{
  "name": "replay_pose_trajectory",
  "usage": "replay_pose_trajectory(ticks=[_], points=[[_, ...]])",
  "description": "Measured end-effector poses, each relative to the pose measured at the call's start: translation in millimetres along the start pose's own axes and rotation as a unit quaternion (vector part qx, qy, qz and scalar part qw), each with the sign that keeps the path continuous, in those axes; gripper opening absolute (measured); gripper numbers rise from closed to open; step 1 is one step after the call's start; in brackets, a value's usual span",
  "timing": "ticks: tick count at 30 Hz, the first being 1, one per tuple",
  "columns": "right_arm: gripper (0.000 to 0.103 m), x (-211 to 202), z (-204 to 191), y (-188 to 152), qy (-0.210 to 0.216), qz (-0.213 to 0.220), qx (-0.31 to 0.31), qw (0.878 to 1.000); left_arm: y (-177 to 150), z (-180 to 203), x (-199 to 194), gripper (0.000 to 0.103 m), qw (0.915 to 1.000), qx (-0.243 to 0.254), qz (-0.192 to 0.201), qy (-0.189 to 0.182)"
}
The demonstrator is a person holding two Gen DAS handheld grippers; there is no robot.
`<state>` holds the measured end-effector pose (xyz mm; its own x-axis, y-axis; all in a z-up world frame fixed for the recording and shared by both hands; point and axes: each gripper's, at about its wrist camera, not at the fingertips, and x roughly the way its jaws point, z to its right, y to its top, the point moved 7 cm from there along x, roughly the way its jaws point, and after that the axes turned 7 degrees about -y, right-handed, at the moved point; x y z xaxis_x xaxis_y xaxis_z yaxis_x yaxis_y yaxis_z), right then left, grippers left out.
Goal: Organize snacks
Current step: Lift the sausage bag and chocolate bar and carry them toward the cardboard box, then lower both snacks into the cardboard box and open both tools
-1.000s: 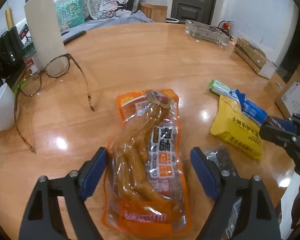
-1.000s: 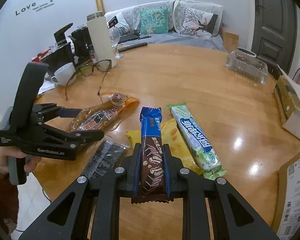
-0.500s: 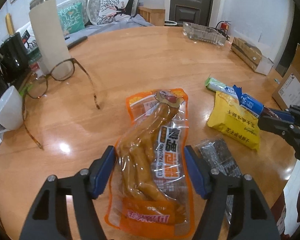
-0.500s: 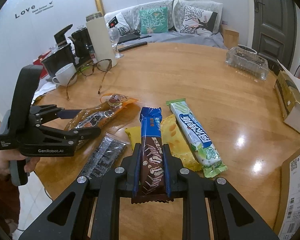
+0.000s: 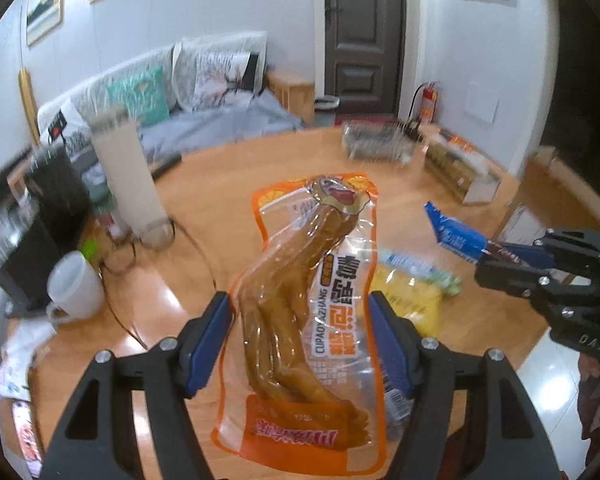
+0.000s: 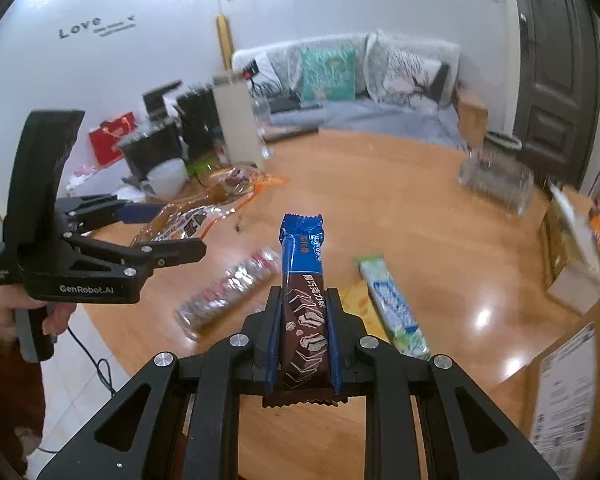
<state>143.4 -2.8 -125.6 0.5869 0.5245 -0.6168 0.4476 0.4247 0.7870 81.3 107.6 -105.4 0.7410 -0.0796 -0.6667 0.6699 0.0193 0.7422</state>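
An orange and clear pouch of chicken feet (image 5: pixel 312 300) hangs above the wooden table (image 5: pixel 228 168), with my left gripper (image 5: pixel 298 312) shut on its sides. From the right wrist view the same pouch (image 6: pixel 204 216) sticks out of the left gripper (image 6: pixel 172 230), which a hand holds. My right gripper (image 6: pixel 303 300) is shut on a blue and brown chocolate bar (image 6: pixel 304 272), lifted off the table. On the table below lie a yellow packet (image 6: pixel 356 300), a green and white bar (image 6: pixel 392 308) and a silvery dark packet (image 6: pixel 228 292).
A white mug (image 5: pixel 74 286), a tall cream flask (image 5: pixel 126 176), glasses (image 5: pixel 156 240) and black appliances (image 5: pixel 40 216) crowd the table's left. A glass tray (image 5: pixel 376 142) and a small box (image 5: pixel 460 172) stand at the far side. A cardboard carton (image 6: pixel 564 380) is at the right.
The left jaws closed in on the pouch and lifted it off the table. The right gripper rose with the chocolate bar still in it.
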Motion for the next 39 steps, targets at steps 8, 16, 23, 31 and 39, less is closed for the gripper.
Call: replay_pose_trajectory(ticks=[8,16,23,31,39], points=[[0.015,-83.4,25.2,29.5,-0.042,0.075,0.003,0.996,59.6,70.1,-62.0,0.066,0.9961,0.058,0.06,-0.031],[0.015,-151.7,86.5,20.1,-0.103,0.103,0.039,0.989,106.0,169.8,-71.2,0.066,0.9841,0.115,0.083,-0.107],[0.015,-186.3,161.3,-17.3,-0.15,0.092,0.098,0.98,127.7,263.8,-45.4,0.066,0.9694,0.161,0.066,-0.173],[0.015,-193.6,237.2,-58.2,-0.195,0.051,0.145,0.969,137.9,346.7,7.5,0.066,0.9562,0.187,0.013,-0.225],[0.015,-171.2,282.1,-98.9,-0.207,-0.001,0.175,0.963,117.6,393.7,75.5,0.067,0.9512,0.213,-0.056,-0.216]])
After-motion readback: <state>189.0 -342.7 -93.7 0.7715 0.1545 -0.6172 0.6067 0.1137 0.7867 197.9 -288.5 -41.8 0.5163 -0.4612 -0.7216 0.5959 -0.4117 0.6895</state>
